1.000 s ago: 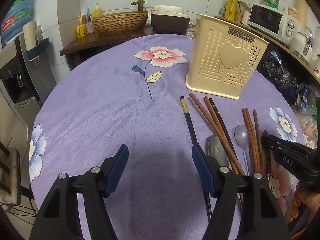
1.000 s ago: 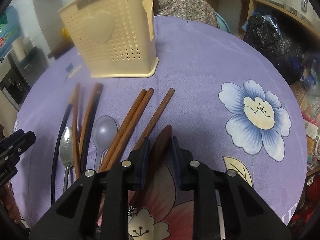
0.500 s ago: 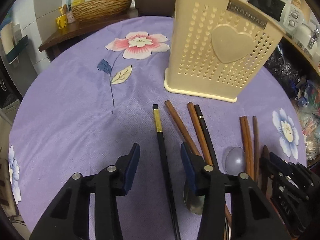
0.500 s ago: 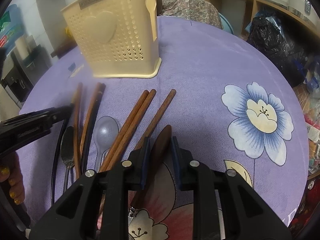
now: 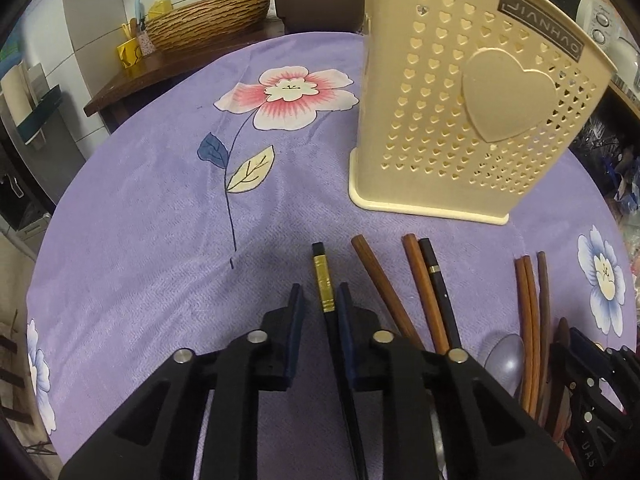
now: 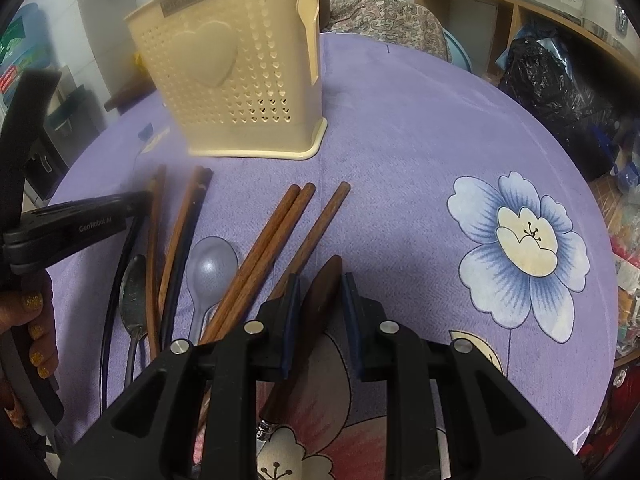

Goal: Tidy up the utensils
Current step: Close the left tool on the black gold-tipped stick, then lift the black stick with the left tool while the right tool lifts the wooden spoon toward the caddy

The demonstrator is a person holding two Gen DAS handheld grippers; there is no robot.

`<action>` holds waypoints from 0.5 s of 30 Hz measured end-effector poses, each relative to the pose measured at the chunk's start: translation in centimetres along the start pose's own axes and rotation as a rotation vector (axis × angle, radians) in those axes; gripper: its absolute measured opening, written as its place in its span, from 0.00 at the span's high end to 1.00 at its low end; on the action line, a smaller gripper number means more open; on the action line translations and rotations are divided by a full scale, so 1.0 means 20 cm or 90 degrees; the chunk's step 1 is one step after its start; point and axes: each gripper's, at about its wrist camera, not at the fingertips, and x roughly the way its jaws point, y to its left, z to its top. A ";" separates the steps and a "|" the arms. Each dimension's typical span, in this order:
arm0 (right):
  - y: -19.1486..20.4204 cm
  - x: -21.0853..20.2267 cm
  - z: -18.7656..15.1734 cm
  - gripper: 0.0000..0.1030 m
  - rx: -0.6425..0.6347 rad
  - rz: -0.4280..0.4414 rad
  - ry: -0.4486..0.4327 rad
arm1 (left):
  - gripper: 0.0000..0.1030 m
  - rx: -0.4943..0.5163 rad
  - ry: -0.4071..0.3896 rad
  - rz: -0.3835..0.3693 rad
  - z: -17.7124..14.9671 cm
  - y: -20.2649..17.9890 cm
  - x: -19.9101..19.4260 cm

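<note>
The left tongs (image 5: 320, 304) are closing around a black gold-banded chopstick (image 5: 322, 276), with a gap remaining on one side. The right tongs (image 6: 318, 294) pinch a dark wooden handle (image 6: 322, 292). The cream utensil holder (image 5: 472, 120) stands at one o'clock on the purple surface (image 5: 160, 240).
</note>
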 end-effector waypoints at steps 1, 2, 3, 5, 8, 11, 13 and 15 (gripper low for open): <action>0.00 0.00 0.00 0.79 -0.001 0.000 0.000 | 0.89 -0.002 0.000 0.000 0.00 0.00 0.00; 0.00 0.00 0.00 0.79 -0.001 0.001 0.000 | 0.90 -0.003 0.000 0.000 0.00 0.01 0.00; 0.00 0.00 0.00 0.79 0.000 0.002 -0.001 | 0.90 -0.005 0.002 -0.003 0.01 0.01 0.00; 0.00 0.01 0.01 0.79 -0.003 0.003 -0.001 | 0.90 -0.006 0.005 -0.004 0.01 0.01 0.00; -0.01 0.01 0.01 0.79 -0.004 0.006 -0.001 | 0.90 -0.011 0.006 -0.007 0.01 0.02 0.00; -0.01 0.01 0.01 0.79 -0.004 0.008 -0.003 | 0.91 -0.016 0.004 -0.010 0.01 0.03 0.00; -0.02 0.00 0.00 0.80 -0.001 0.008 -0.009 | 0.91 -0.021 -0.001 -0.014 0.01 0.03 -0.01; -0.03 -0.02 0.00 0.80 0.003 0.010 -0.017 | 0.91 -0.019 -0.014 -0.010 0.01 0.03 -0.04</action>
